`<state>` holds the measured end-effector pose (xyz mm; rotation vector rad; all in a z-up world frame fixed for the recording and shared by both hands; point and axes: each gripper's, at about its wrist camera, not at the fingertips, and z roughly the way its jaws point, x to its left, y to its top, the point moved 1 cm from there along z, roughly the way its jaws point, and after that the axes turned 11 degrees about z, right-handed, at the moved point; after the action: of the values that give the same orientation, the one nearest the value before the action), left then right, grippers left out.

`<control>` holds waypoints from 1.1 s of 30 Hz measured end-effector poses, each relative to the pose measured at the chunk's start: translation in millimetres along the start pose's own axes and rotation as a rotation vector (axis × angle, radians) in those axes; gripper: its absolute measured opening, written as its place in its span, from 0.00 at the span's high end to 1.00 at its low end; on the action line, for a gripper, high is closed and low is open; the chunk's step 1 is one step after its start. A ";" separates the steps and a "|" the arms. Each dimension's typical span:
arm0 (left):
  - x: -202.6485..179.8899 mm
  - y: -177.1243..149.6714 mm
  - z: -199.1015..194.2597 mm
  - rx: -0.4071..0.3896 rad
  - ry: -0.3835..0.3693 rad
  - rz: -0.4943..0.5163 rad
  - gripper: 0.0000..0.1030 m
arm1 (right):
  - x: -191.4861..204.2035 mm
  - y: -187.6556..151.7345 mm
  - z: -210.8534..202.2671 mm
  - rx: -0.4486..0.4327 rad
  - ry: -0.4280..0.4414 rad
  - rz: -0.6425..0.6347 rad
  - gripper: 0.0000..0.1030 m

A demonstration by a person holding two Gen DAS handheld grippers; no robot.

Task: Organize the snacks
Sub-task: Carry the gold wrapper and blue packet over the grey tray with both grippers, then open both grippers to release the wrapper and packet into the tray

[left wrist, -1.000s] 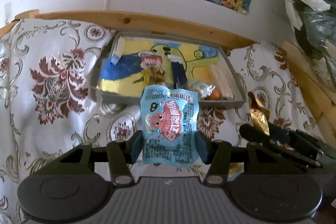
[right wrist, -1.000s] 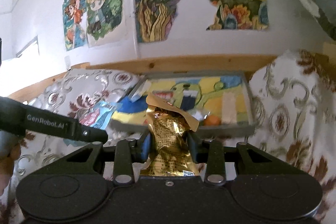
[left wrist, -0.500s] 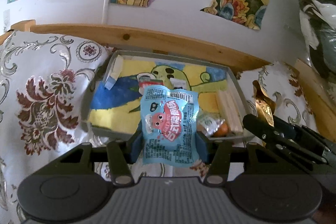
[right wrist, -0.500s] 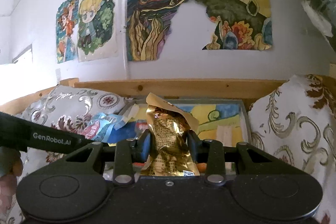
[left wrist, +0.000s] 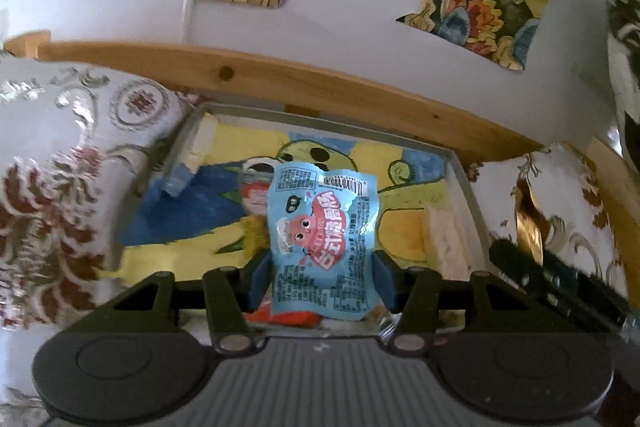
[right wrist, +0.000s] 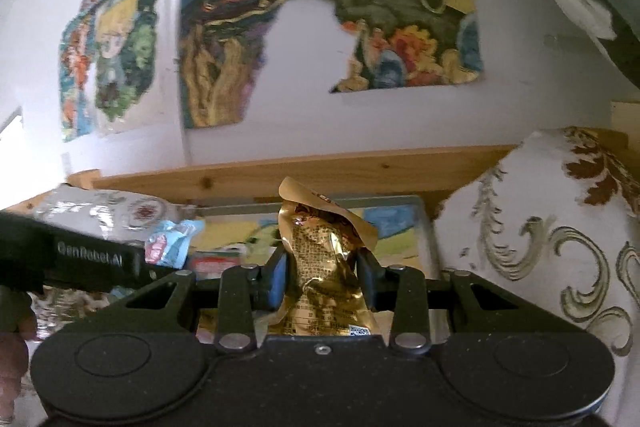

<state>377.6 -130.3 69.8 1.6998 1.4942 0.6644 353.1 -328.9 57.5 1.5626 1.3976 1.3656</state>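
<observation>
I judge the sorting partly done; several snacks already lie in the shallow grey rectangular tray with the painted cartoon lining point(left wrist: 466, 183), and two more are in my grip, not yet set down.

My left gripper point(left wrist: 322, 277) is closed on the light blue crinkled plastic snack packet with a red cartoon print point(left wrist: 324, 239), pinched near its lower half between the blue pads; the packet stands upright, hanging over the near part of the tray. My right gripper point(right wrist: 322, 277) is clamped on the gold foil snack pouch with a torn, curled top flap point(right wrist: 320, 263), held upright over the tray's near right side.

In the tray, a pale flat rectangular bar point(left wrist: 442, 239) lies along the right wall; a white and blue wrapped stick point(left wrist: 190, 159) leans in the far left corner; a red and white packet point(left wrist: 256, 187) sits behind the blue packet, mostly hidden.

The blue packet looks thin, glossy and puffed; the foil is stiff and creased. The tray rests on a cream brocade cloth with dark red flowers point(left wrist: 52, 187), soft and bumpy, so what stands on it may tilt.
</observation>
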 end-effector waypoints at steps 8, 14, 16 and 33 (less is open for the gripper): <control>-21.9 8.9 44.5 0.014 -0.005 0.039 0.43 | -23.2 -17.0 25.4 0.014 -0.065 -0.026 0.62; -30.9 6.3 70.2 0.040 0.003 0.063 0.43 | -27.9 -30.1 40.3 0.018 -0.105 -0.050 0.62; -33.1 6.0 76.1 0.045 0.002 0.071 0.43 | -29.2 -31.7 42.5 0.014 -0.105 -0.047 0.62; -38.0 4.0 102.4 0.095 -0.015 0.035 0.37 | -32.8 -41.1 55.6 0.026 -0.108 -0.031 0.54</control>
<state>454.5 -188.5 18.1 1.8026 1.5093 0.6065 396.6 -340.5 -4.4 1.6000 1.3731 1.2310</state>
